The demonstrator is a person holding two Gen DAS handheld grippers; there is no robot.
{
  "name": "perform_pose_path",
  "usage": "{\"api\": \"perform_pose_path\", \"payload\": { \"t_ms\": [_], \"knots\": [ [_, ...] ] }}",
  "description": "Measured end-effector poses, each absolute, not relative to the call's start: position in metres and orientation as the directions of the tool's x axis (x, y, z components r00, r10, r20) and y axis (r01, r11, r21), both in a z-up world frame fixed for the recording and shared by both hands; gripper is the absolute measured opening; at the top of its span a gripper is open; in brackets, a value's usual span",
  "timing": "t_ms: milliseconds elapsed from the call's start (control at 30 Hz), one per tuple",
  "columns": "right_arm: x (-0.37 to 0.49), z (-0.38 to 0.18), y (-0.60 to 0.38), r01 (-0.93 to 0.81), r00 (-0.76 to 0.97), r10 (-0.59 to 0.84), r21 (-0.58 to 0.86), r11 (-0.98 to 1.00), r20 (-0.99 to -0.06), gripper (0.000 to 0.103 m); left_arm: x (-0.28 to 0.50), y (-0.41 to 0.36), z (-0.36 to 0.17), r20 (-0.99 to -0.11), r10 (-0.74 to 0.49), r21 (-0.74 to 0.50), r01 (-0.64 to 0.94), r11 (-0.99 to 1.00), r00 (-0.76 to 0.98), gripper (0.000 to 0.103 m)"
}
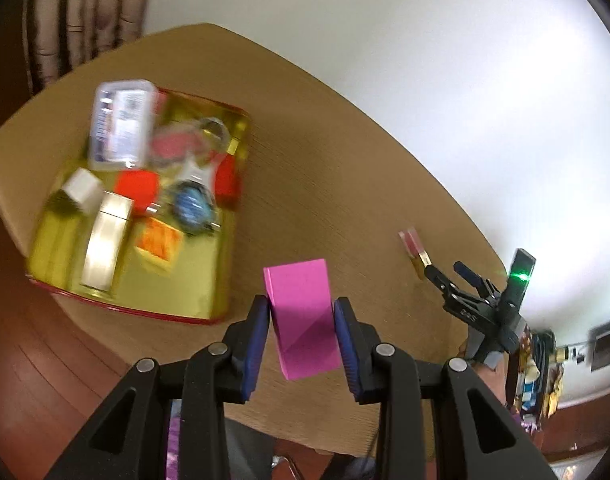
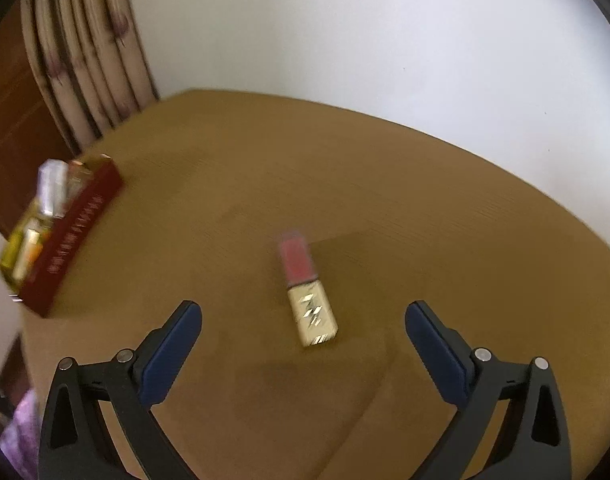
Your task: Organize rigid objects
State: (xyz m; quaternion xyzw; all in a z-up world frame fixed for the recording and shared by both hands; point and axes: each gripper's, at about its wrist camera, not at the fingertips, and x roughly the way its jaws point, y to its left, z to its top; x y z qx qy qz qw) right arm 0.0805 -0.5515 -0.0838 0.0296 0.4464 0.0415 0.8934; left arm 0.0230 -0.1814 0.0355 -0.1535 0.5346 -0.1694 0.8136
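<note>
— What's in your left hand-held gripper [image 1: 301, 328]?

— A pink block [image 1: 303, 316]. My two blue pads [image 1: 253, 340] press its sides, and I hold it tilted above the near part of the worktop [image 1: 325, 200].

— And beyond it?

— To the left, farther out, sits the tin [image 1: 209, 304], gold inside with a red rim. It holds a clear plastic case [image 1: 121, 124], a white cube [image 1: 83, 190], a cream box [image 1: 105, 240], a red piece [image 1: 139, 188], an orange packet [image 1: 161, 242] and a round blue thing [image 1: 193, 206]. All of it is blurred, so I cannot make out more.

— What about your right side?

— My right hand-held gripper [image 2: 303, 316] is spread wide and holds nothing. The lipstick [image 2: 307, 290] lies flat on the worktop [image 2: 425, 220] just ahead, between the lines of my fingers [image 2: 173, 354] but touching neither. Its gold end points toward me, the pink end away.

— Can you see the tin from there?

— Yes, far left near the worktop's edge, its red wall [image 2: 77, 236] facing me. From the left camera, my right hand-held gripper [image 1: 449, 274] shows beside the lipstick [image 1: 415, 250].

— Anything behind?

— A striped curtain [image 2: 85, 60] and a white wall [image 2: 385, 40].
</note>
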Motion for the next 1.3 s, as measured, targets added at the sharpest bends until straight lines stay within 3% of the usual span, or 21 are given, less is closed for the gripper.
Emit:
{"api": "perform_pose_path", "payload": {
  "t_ms": [133,200,433,533,600,700,767,1300],
  "knots": [
    [0.103,-0.097,-0.547,-0.044,0.550,0.079,0.065,0.997,-0.831,0.099,0.028,-0.154,0.045,-0.818,-0.419,-0.423,0.082,0.902,0.394,0.034],
    [0.111,-0.104,-0.545,-0.041,0.522,0.074,0.062,0.997,-0.850,0.084,0.031,-0.141,0.048,-0.817,-0.416,-0.430,0.060,0.901,0.399,0.034],
    [0.118,-0.119,-0.539,-0.034,0.473,0.055,0.044,0.998,-0.879,0.074,0.035,-0.111,0.042,-0.828,-0.389,-0.417,0.020,0.909,0.403,0.034],
    [0.122,-0.117,-0.539,-0.020,0.464,0.042,0.037,0.999,-0.885,0.051,0.035,-0.109,0.040,-0.836,-0.381,-0.408,0.016,0.913,0.396,0.034],
    [0.123,-0.116,-0.538,-0.012,0.461,0.030,0.028,1.000,-0.887,0.030,0.037,-0.110,0.035,-0.844,-0.360,-0.385,0.018,0.923,0.397,0.034],
    [0.122,-0.115,-0.535,-0.007,0.456,0.004,0.001,1.000,-0.890,0.022,0.041,-0.112,0.030,-0.852,-0.334,-0.353,0.031,0.935,0.403,0.034],
    [0.120,-0.112,-0.536,-0.002,0.451,0.014,0.015,1.000,-0.892,0.018,0.047,-0.114,0.021,-0.855,-0.330,-0.347,0.032,0.937,0.401,0.034],
    [0.077,-0.086,-0.558,0.120,0.513,0.151,0.245,0.962,-0.845,0.018,0.066,-0.114,-0.009,-0.866,-0.317,-0.316,0.069,0.946,0.386,0.034]
  ]
}}
